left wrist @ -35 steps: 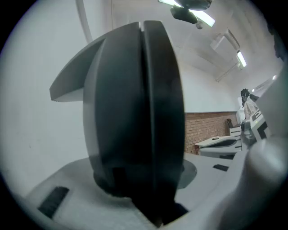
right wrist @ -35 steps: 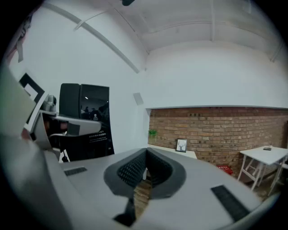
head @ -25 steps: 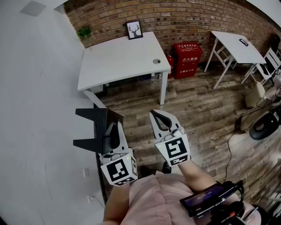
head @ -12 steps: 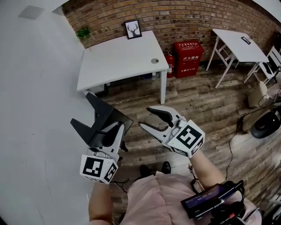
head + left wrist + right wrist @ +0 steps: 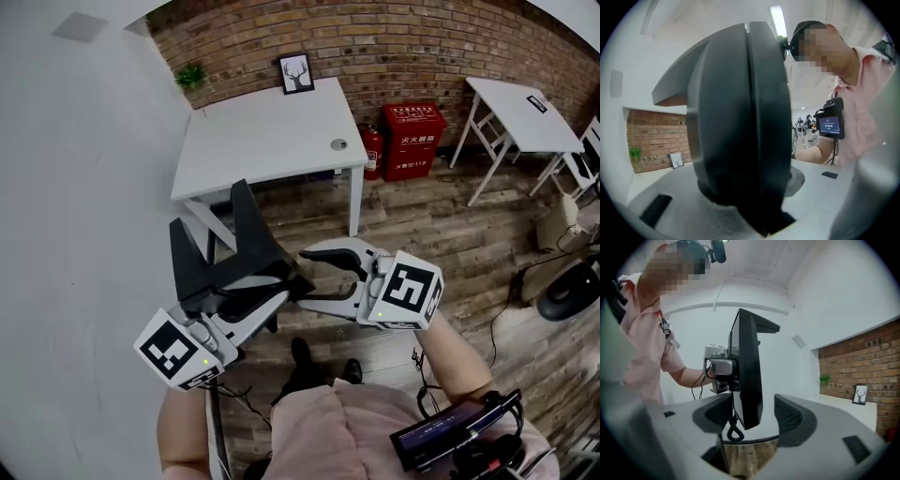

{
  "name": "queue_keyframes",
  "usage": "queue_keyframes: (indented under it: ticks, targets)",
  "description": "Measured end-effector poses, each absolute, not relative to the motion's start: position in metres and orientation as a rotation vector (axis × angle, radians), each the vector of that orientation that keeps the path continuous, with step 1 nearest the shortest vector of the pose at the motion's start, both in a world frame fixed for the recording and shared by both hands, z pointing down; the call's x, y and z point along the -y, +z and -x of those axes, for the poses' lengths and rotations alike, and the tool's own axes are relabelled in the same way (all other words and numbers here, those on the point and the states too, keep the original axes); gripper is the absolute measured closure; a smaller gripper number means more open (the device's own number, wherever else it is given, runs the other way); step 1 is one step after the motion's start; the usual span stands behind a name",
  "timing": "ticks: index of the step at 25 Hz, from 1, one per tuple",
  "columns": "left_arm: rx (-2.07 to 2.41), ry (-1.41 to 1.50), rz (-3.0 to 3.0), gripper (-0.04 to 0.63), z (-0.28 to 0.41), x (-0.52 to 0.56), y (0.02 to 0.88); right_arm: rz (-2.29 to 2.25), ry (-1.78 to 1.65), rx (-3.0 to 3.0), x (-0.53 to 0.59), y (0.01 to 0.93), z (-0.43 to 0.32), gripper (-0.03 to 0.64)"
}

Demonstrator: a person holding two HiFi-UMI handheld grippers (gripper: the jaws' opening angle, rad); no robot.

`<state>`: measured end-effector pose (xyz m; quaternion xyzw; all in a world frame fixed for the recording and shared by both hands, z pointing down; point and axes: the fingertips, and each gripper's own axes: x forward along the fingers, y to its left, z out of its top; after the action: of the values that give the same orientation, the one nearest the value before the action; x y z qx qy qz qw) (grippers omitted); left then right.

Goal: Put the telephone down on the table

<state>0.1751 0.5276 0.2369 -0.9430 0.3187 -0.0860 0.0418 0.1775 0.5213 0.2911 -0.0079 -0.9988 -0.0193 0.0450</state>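
The telephone (image 5: 234, 253) is a black, angular body held in the air over the wooden floor, in front of the white table (image 5: 272, 131). My left gripper (image 5: 267, 300) is shut on its lower part. In the left gripper view the telephone (image 5: 740, 126) fills the space between the jaws. My right gripper (image 5: 305, 277) points left at the telephone's right corner, and its jaws have just been opening. In the right gripper view the telephone (image 5: 749, 371) stands edge-on just beyond the right gripper (image 5: 752, 416). The pads touch nothing. A coiled cord (image 5: 733, 430) hangs under it.
On the white table are a framed deer picture (image 5: 298, 73), a small plant (image 5: 191, 75) and a small round object (image 5: 338, 144). Red boxes (image 5: 412, 127) stand against the brick wall. A second white table (image 5: 520, 103) is at the right. A white wall runs along the left.
The left gripper has swung up and to the right, tilting the telephone towards the table. The right gripper has turned from pointing up to pointing left and has opened.
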Motion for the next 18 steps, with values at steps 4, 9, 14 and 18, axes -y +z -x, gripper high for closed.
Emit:
queue_keyframes:
  ticks: [4, 9, 14, 18]
  targets:
    - [-0.904, -0.336, 2.914, 0.426, -0.179, -0.521, 0.246, 0.079, -0.076, 3.018, -0.516, 0.300, -0.165, 0.352]
    - [-0.878, -0.339, 3.036, 0.426, -0.161, -0.497, 0.268, 0.177, -0.026, 2.988, -0.499, 0.319, -0.137, 0.372]
    - [-0.787, -0.320, 3.108, 0.426, -0.129, -0.458, 0.287, 0.242, 0.057, 2.988, -0.470, 0.332, -0.104, 0.436]
    - [-0.763, -0.331, 3.158, 0.425, -0.104, -0.428, 0.294, 0.231, 0.103, 2.988, -0.441, 0.341, -0.077, 0.442]
